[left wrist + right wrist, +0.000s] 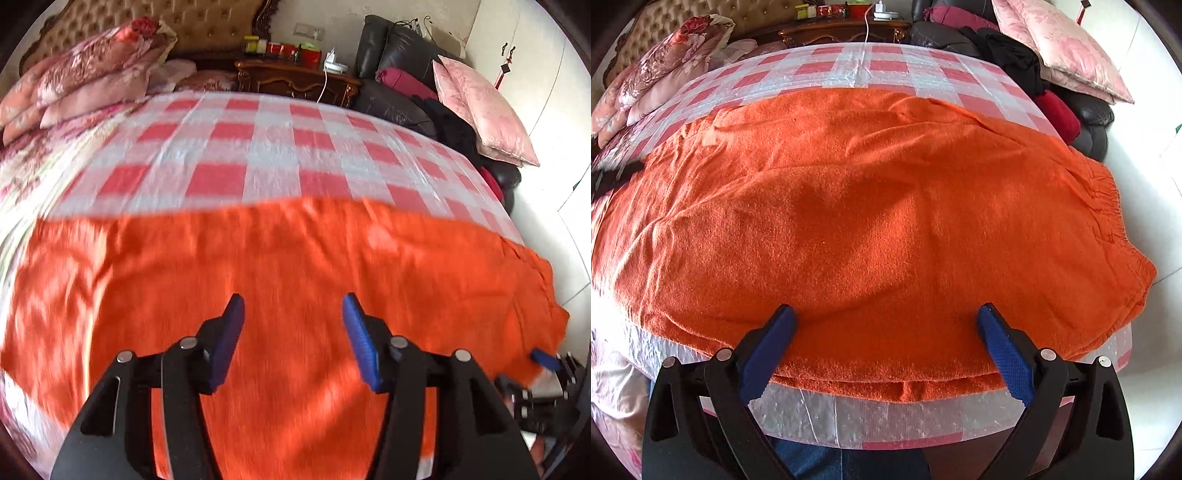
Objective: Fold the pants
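Both grippers agape above pants (871,206)

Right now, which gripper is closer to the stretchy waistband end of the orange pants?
Right. The right gripper sits at the near edge of the pants, with the waistband close on its right. The left gripper hovers over the cloth farther along, away from that end.

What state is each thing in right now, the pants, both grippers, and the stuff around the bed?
Pants: spread flat on the bed, folded lengthwise.
Left gripper: open, empty, above the pants.
Right gripper: open, empty, at the pants' near edge.
Pink pillow: leaning on the sofa.
Quilt: folded, stacked.
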Motion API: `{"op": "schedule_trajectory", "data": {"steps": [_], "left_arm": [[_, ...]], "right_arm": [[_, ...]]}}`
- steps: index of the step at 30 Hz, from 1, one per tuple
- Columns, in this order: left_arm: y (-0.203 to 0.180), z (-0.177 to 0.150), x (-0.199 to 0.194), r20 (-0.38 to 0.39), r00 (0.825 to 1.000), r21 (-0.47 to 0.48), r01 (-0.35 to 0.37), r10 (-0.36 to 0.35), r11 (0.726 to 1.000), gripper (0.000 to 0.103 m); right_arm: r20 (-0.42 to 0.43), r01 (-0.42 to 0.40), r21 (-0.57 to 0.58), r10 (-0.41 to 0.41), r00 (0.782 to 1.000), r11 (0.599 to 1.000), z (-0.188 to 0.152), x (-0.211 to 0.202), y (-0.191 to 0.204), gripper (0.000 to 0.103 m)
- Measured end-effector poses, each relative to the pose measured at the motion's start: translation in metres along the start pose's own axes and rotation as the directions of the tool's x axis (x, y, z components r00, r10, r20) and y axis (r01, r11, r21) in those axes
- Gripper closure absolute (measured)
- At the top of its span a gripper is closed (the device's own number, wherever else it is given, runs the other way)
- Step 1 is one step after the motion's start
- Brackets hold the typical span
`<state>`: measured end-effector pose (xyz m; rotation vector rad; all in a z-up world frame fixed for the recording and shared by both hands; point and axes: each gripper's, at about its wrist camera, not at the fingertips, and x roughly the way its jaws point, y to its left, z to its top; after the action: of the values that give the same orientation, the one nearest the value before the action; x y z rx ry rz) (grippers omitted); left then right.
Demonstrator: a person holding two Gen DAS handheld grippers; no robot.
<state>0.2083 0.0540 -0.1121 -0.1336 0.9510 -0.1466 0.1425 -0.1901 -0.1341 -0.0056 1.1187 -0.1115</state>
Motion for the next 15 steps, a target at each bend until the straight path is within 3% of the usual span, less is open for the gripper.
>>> {"op": "schedule_trajectory", "data": {"steps": [4,6,7,9,11,15], "left_arm": [[0.002,-0.029,-0.004,-0.045,0.997,-0.003,-0.068,0.068,0.998,0.041],[-0.001,-0.038,-0.007,-0.041,0.993,0.024,-0.113,0.114,0.993,0.028],[0.0,-0.04,-0.006,-0.05,0.991,0.019,-0.123,0.123,0.992,0.025],[0.001,-0.044,-0.005,-0.056,0.991,0.015,-0.124,0.125,0.992,0.009],[-0.002,-0.046,-0.002,-0.062,0.989,0.012,-0.133,0.134,0.991,0.002],[-0.012,-0.051,0.003,-0.063,0.974,0.041,-0.213,0.216,0.976,0.001]], "right_arm": [[-0.018,0.002,0.039,-0.001,1.0,0.999,0.0,0.002,-0.003,0.004],[-0.016,0.002,0.042,-0.001,1.0,0.999,0.0,0.002,-0.003,0.004],[-0.016,0.001,0.049,0.0,1.0,0.999,-0.001,0.002,-0.003,0.004],[-0.019,-0.002,0.063,0.003,1.0,0.998,0.0,0.003,-0.004,0.004],[-0.03,-0.004,0.069,0.007,1.0,0.998,0.001,0.004,-0.004,0.004],[-0.036,-0.023,0.063,0.025,0.999,0.998,0.001,0.005,-0.006,0.004]]}}
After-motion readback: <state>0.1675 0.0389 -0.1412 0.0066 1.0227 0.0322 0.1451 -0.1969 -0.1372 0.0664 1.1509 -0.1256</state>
